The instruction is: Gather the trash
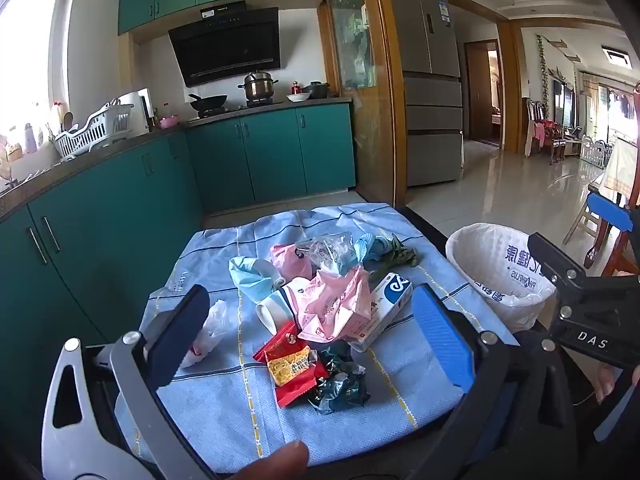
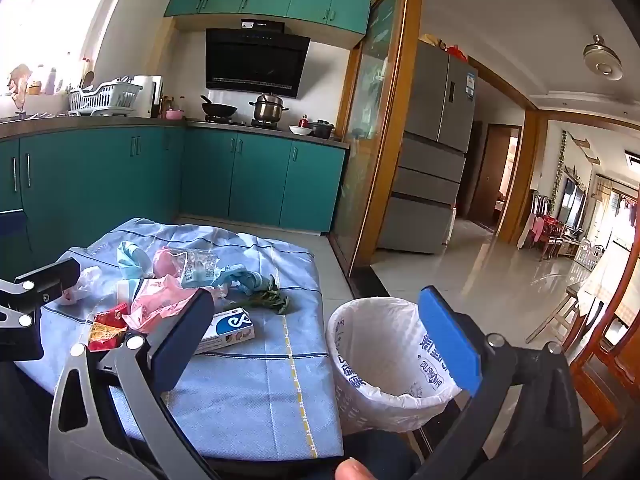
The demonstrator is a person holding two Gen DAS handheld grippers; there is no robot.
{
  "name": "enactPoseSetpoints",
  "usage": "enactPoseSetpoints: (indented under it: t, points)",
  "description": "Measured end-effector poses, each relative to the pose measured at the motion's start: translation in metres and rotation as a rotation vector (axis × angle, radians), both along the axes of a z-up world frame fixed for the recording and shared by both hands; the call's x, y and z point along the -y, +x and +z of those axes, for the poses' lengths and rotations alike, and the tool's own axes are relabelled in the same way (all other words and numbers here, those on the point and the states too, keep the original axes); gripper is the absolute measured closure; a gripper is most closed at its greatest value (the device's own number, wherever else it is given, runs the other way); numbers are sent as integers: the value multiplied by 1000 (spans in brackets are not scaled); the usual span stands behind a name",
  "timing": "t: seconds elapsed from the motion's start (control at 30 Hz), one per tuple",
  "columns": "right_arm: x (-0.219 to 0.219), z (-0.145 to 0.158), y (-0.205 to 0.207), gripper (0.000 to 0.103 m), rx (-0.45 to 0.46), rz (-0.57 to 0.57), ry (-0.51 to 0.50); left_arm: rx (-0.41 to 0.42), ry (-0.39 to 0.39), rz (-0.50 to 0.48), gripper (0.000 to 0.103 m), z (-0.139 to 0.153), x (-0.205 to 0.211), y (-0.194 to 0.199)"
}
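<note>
Trash (image 1: 320, 312) is lying in a loose heap on the blue cloth (image 1: 224, 412) covering the tabletop, and none of it appears to be in the bin (image 2: 360, 364) yet: the white liner is looking empty as far as the right wrist view is showing. So the collecting seems to be just starting, with the whole pile left to move.

The left hand-held gripper (image 1: 316, 344) is hovering over the heap with its 2 fingers spread wide apart and nothing between them. The right hand-held gripper (image 2: 320, 356) is likewise standing wide apart and empty, pointing between the tabletop edge and the bin, which is sitting just beside the tabletop.

The pile is mostly thin, crinkly stuff: a crumpled pink plastic bag (image 1: 340, 304), a shiny red snack wrapper (image 1: 290, 364), a dark green foil wrapper (image 1: 340, 384), pale blue wadded material (image 1: 252, 276), and clear film (image 1: 332, 248). A white and blue cardboard box (image 1: 390, 300) is the 1 rigid, flat-sided piece, and wilted green leaves (image 1: 400, 258) are lying at the far side.
</note>
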State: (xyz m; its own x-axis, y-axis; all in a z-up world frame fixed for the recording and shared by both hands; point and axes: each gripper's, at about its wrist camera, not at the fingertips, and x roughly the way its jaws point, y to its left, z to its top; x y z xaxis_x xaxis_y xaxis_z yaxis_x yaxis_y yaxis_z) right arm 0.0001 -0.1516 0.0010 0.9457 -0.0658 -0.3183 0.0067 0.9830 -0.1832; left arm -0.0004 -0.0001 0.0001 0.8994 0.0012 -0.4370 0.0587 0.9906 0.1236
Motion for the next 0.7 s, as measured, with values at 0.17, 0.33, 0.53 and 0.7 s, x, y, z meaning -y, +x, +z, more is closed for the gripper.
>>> enactPoseSetpoints:
  t: [0.17, 0.33, 0.53, 0.7]
  points:
    - [-2, -1, 0, 3, -5, 14, 2, 4, 1, -1, 3, 0, 0, 0]
    - [-5, -4, 0, 3, -12, 24, -7, -7, 7, -9, 3, 2, 3, -2]
    - [-1, -3, 8, 3, -32, 6, 14, -20, 7, 0, 3, 4, -1, 2]
    - [6, -1, 6, 3, -29, -9, 24, -37, 16, 0, 3, -2, 2, 9]
